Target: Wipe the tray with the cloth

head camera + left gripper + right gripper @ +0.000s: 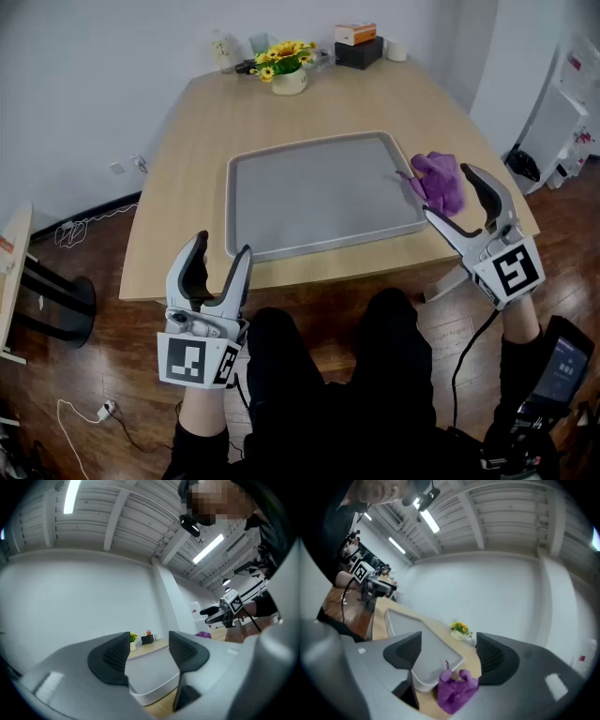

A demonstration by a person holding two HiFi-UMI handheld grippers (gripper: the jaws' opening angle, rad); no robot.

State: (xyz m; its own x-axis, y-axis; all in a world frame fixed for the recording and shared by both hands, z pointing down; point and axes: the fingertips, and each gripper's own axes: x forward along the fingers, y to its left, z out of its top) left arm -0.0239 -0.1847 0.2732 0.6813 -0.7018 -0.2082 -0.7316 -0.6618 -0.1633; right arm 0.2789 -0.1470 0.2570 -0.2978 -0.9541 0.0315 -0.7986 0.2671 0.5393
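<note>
Both my left gripper (220, 247) and right gripper (448, 193) have wide, empty jaws, the purple cloth (439, 176) beside the tray (281, 251).

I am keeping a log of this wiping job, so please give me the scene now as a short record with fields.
tray: grey, nothing lying in it, on the wooden table
cloth: purple, bunched at the tray's right rim
left gripper: open, empty, at the table's near edge
right gripper: open, at the cloth, not closed on it
wiping: not under way
</note>
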